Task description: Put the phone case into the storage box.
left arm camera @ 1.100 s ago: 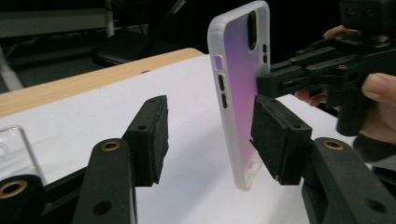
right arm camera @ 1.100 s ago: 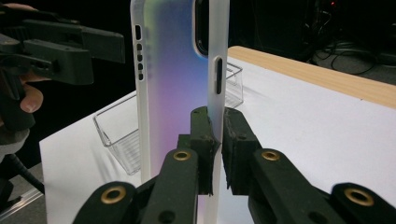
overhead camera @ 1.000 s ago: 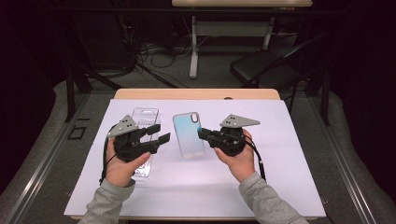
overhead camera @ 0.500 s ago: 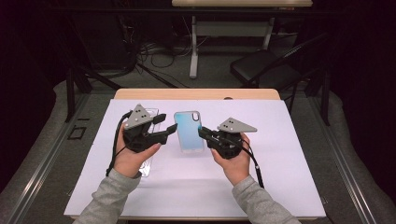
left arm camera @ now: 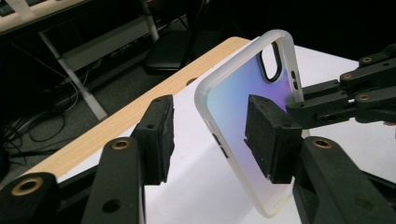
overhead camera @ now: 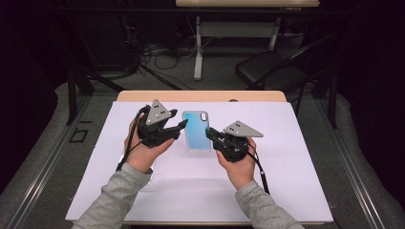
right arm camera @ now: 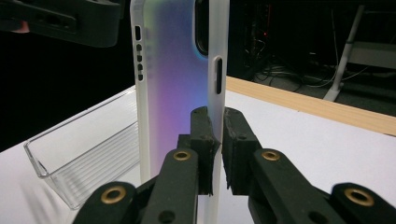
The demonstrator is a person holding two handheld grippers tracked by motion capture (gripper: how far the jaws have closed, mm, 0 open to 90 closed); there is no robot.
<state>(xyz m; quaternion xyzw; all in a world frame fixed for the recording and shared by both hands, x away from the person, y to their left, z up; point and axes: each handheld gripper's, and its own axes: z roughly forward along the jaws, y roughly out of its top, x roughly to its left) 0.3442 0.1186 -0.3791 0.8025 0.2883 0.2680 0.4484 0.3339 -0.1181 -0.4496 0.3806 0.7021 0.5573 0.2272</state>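
Note:
A translucent phone case (overhead camera: 197, 131) with a blue-to-violet sheen is held up above the white sheet. My right gripper (overhead camera: 210, 136) is shut on its right edge, and the right gripper view shows the pads (right arm camera: 201, 140) pinching the thin rim of the case (right arm camera: 173, 70). My left gripper (overhead camera: 180, 129) reaches in from the left. In the left gripper view its jaws straddle the opposite edge of the case (left arm camera: 233, 102); they have just been closing. A gap remains at the left pad (left arm camera: 159, 135), so there is no grip.
A clear plastic tray (right arm camera: 79, 158) lies on the white sheet (overhead camera: 286, 157) under my left hand. The table's wooden far edge (overhead camera: 200, 96) runs behind it. A dark chair (overhead camera: 272, 71) and cables stand on the floor beyond.
My left gripper has moved right and up, from over the clear tray to the case's left edge, its jaws narrowing. The right gripper has kept its hold and barely moved.

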